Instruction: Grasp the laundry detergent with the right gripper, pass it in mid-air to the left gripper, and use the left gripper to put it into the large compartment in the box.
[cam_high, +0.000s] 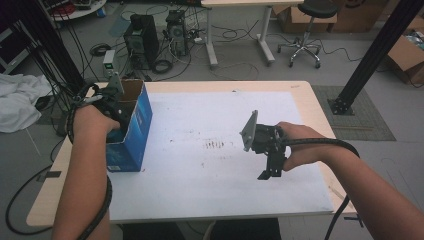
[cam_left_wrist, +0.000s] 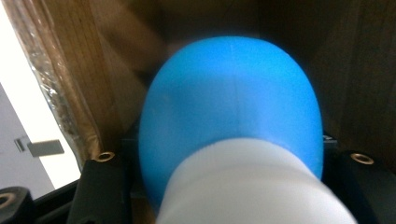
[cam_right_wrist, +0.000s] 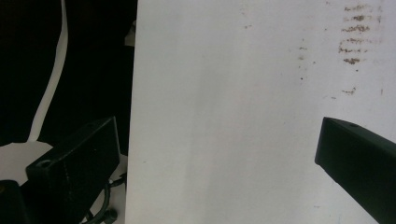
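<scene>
An open blue cardboard box (cam_high: 138, 125) stands at the table's left edge. My left gripper (cam_high: 114, 111) reaches down into it. In the left gripper view the jaws (cam_left_wrist: 231, 161) are shut on a rounded object with a blue top (cam_left_wrist: 231, 98) and a white lower part (cam_left_wrist: 252, 186), and the box's brown inner walls (cam_left_wrist: 84, 70) are close around it. My right gripper (cam_high: 272, 167) hovers over the white sheet (cam_high: 200, 170) right of centre. It points down toward the front edge, and its jaws (cam_right_wrist: 205, 140) stand wide open with nothing between them.
The white sheet covers most of the wooden table (cam_high: 320, 100) and has faint dark smudges (cam_high: 215, 145) at its middle. Beyond the table are computer towers (cam_high: 142, 37), cables, a stool (cam_high: 307, 30) and a black frame post (cam_high: 372, 55).
</scene>
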